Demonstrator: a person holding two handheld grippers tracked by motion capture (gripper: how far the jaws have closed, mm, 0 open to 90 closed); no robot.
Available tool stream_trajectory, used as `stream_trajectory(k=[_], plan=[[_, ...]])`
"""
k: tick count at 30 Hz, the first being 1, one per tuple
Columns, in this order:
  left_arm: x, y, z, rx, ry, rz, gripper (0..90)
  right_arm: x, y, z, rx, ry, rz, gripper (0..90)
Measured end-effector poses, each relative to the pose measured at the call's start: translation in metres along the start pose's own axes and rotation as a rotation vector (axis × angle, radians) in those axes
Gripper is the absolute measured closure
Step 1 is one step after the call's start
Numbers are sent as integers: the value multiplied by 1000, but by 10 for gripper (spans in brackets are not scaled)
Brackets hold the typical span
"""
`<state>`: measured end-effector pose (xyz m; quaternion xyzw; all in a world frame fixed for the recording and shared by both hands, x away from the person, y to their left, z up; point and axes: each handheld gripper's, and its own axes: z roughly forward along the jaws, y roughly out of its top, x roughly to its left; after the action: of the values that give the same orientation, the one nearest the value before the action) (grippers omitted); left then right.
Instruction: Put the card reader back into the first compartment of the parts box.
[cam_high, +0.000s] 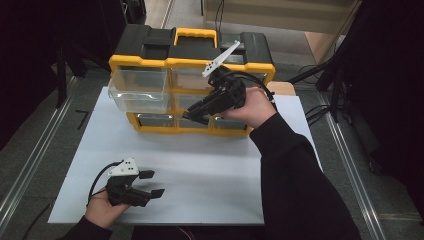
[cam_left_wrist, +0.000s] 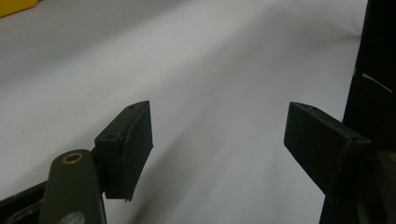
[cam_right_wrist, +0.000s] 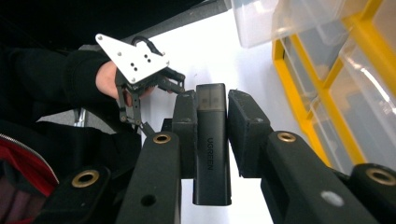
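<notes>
White table (cam_high: 210, 175), yellow drawer organizer (cam_high: 150, 122) on it

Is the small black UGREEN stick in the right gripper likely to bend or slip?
The black stick looks like a rigid plastic block, so probably no bending. Its smooth, flat sides between the right gripper pads could slip if the grip loosens. Probably light.
</notes>
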<state>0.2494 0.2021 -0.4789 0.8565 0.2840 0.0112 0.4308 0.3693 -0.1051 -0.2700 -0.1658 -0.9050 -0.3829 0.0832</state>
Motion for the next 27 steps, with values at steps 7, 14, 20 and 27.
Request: stream_trajectory(k=[7,14,20,27], plan=[[0,0,0,1,-3,0,252,4,13,-3,-5,-4,-22,716],[0,0,0,-3,-3,-1,252,5,30,-10,-18,-6,-38,716],[0,0,0,-5,-5,-1,252,4,40,-11,-36,1,-25,716],[0,0,0,-5,-5,-1,253,-1,52,-16,-41,-10,-23,716]])
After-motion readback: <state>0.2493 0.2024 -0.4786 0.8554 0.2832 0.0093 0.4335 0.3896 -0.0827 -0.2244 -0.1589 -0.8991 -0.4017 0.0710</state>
